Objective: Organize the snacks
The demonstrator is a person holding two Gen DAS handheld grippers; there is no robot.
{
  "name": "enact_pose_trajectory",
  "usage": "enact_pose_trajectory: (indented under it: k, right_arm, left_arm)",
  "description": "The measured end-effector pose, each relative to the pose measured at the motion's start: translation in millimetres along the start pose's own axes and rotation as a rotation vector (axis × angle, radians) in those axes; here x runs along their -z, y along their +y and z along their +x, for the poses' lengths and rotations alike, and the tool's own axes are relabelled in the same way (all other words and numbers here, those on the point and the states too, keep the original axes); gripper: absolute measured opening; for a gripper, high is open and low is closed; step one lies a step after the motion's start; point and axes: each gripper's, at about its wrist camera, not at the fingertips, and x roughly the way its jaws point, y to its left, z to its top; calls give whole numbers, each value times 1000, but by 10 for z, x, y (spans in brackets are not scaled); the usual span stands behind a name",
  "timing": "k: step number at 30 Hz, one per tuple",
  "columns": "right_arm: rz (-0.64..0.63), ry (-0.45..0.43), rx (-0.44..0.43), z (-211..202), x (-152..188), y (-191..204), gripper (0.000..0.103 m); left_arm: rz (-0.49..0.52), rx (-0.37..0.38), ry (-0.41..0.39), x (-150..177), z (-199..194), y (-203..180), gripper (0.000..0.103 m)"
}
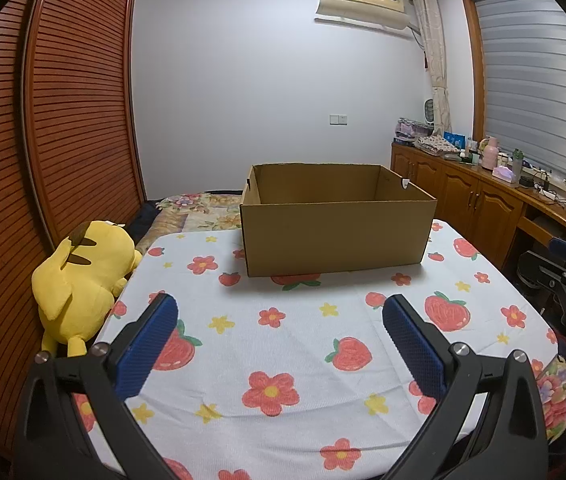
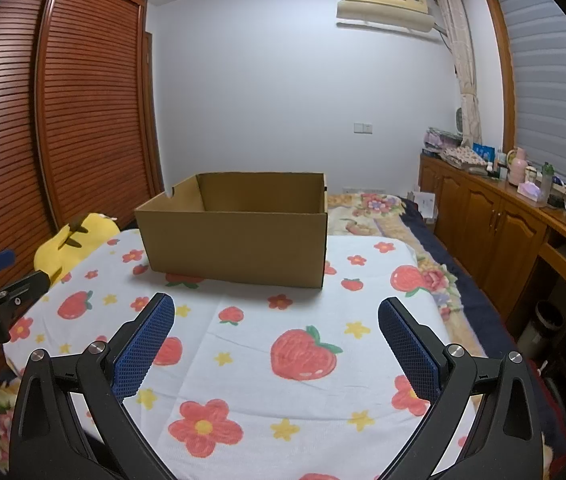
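Both your grippers spread wide, nothing pinched. Left gripper and right gripper hover over near end of flowered tabletop. Cardboard box sits at far end, straight ahead between them, long side facing you, neither hand clearly nearer. No snacks visible yet; box interior mostly hidden.
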Motion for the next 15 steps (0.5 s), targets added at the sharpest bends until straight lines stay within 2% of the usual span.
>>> enact_pose_trajectory:
  k: [15]
  right_arm:
    - [2,-1,0,-12,-7,11,103]
  left_arm:
    - [1,0,-1,5,-3,-5,103]
